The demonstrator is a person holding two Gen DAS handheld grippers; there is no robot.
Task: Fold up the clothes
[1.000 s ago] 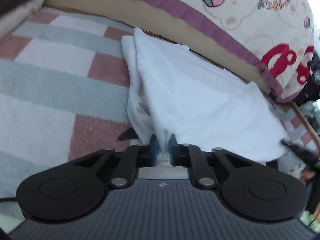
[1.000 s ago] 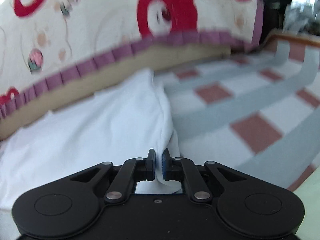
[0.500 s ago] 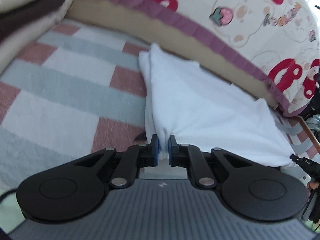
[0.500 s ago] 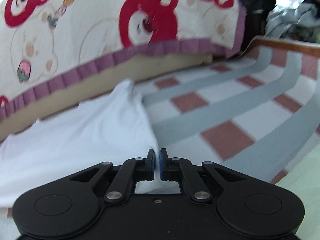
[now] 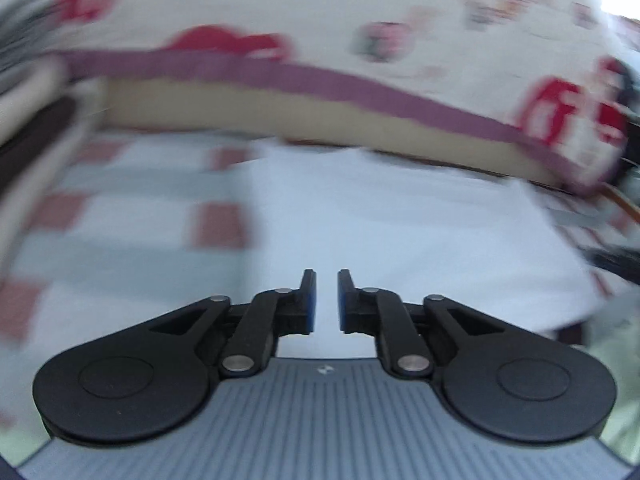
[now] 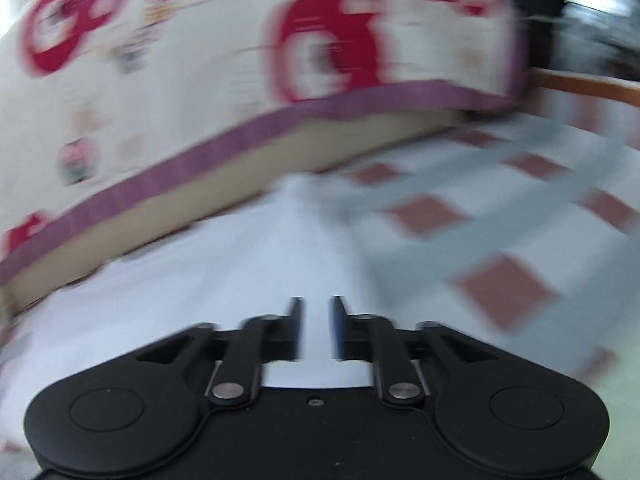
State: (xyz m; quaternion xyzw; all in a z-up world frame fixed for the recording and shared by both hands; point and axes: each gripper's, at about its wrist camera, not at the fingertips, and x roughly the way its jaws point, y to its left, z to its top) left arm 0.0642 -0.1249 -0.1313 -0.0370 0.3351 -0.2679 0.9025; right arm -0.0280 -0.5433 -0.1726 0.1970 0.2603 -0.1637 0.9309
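Note:
A folded white garment lies flat on the checked blanket, just in front of a cartoon-print quilt. In the blurred left wrist view my left gripper hovers over the garment's near edge; its jaws are opening, with a narrow gap and no cloth pinched between the blue pads. In the right wrist view the same white garment spreads to the left and ahead. My right gripper is above its right near corner, jaws opening and nothing held between them.
The pink, grey and white checked blanket covers the bed. A quilt with red bears and a purple border is bunched behind the garment. Stacked dark and beige fabrics sit at far left. A wooden bed edge shows at right.
Both grippers have let go of the white garment and their jaws have parted. The garment now lies flat, and the left gripper has risen and drawn back from it.

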